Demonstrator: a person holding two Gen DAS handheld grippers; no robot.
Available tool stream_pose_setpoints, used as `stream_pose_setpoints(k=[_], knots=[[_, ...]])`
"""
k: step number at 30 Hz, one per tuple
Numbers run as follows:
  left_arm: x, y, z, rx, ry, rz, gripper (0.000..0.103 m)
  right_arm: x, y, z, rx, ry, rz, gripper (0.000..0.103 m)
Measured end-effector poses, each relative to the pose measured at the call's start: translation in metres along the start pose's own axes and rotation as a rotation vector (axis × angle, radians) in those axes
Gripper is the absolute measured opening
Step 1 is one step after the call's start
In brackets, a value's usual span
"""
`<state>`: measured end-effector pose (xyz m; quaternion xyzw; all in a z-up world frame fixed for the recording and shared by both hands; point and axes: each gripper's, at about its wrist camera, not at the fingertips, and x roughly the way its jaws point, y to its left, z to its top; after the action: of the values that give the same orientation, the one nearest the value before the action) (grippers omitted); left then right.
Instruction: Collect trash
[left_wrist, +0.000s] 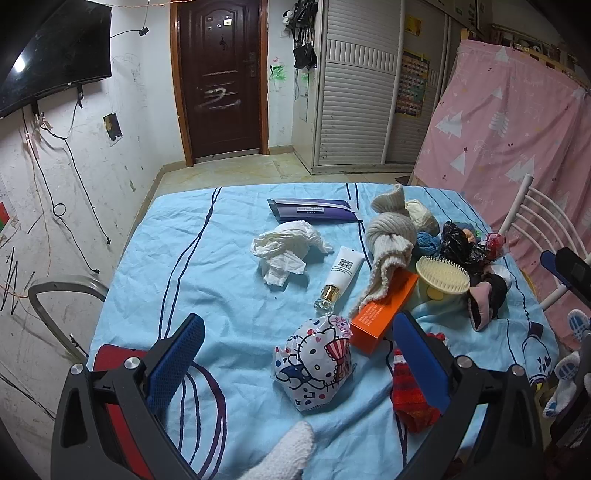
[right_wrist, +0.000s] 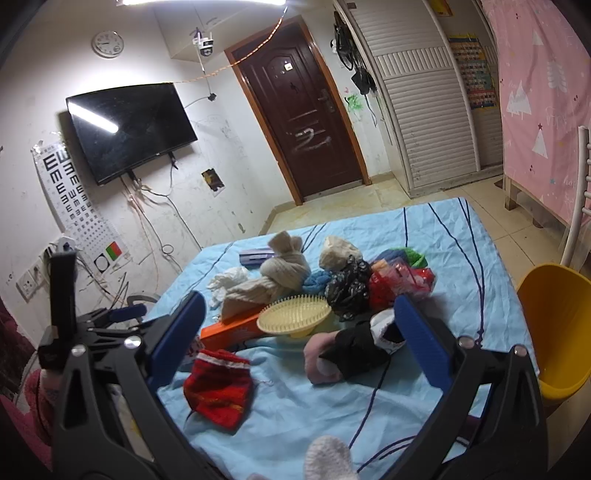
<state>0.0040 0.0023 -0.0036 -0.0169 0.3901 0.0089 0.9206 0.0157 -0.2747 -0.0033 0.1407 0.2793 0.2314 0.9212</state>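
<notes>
A crumpled white tissue (left_wrist: 284, 247) (right_wrist: 227, 280) lies mid-table on the blue cloth (left_wrist: 221, 258). A Hello Kitty plastic bag (left_wrist: 314, 365) sits close in front of my left gripper (left_wrist: 299, 332), which is open and holds nothing. At the far right of the pile are a crumpled black plastic bag (left_wrist: 458, 243) (right_wrist: 347, 284) and a red wrapper (left_wrist: 495, 243) (right_wrist: 399, 284). My right gripper (right_wrist: 299, 308) is open and empty, hovering above a cream hairbrush (right_wrist: 295, 317). A yellow bin (right_wrist: 554, 325) stands off the table's right edge.
Also on the cloth are a purple tube (left_wrist: 314, 212), a white tube (left_wrist: 340, 273), an orange box (left_wrist: 384, 314), a knotted beige knit (left_wrist: 388, 236), a red knit sock (right_wrist: 218, 391) and a black and pink item (right_wrist: 347, 354). A white chair (left_wrist: 535, 221) stands right, a grey chair (left_wrist: 55, 295) left.
</notes>
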Motion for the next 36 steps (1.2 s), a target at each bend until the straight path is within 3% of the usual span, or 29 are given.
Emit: stream_pose_setpoints(k=[27,36], knots=[[0.008,-0.002,0.003,0.004,0.017,0.003,0.093,0.006,-0.006,0.001,0.011,0.007,-0.003,0.098],[0.023,0.007,-0.003,-0.021,0.062,-0.011,0.093,0.009,-0.019,-0.006,0.024,0.035,-0.051,0.098]])
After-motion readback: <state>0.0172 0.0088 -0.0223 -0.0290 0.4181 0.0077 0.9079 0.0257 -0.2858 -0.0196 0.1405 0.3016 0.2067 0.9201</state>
